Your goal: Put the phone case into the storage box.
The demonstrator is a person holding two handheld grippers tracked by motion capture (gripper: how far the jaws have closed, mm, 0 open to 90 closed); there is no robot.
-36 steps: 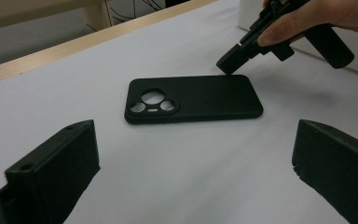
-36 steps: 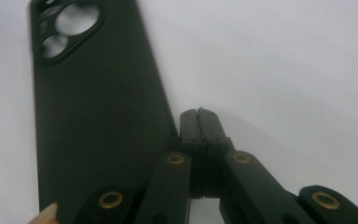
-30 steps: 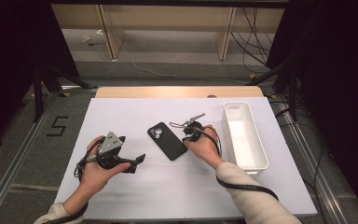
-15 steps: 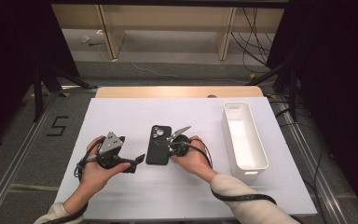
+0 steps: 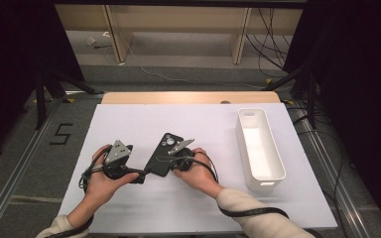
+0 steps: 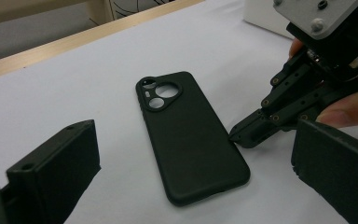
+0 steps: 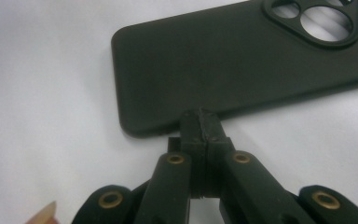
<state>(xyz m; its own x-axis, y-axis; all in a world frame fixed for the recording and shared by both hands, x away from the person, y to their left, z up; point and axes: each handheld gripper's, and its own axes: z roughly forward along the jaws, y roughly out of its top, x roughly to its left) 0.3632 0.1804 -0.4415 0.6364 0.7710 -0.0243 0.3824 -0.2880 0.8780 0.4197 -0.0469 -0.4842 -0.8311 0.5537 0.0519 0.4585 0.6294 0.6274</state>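
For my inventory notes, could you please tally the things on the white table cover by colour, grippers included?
Black: 3, namely the phone case, the left gripper and the right gripper
White: 1, the bin
Total: 4

phone case [image 6: 191, 140]: matt black, soft rubbery-looking plastic, smooth, faint sheen along the edges. Right gripper [image 7: 200, 122]: matt black plastic jaws with a slightly rough, grainy tip surface, brass-coloured pins at the link joints, bare grey metal plate with screws on top. Left gripper [image 6: 186, 182]: same matt black plastic jaw blocks. Table cover [image 5: 144, 119]: white, matt, smooth, sheet-like. Far table edge [image 5: 188, 97]: light wood. Bin [image 5: 274, 158] on the right: white plastic, smooth, slight gloss.
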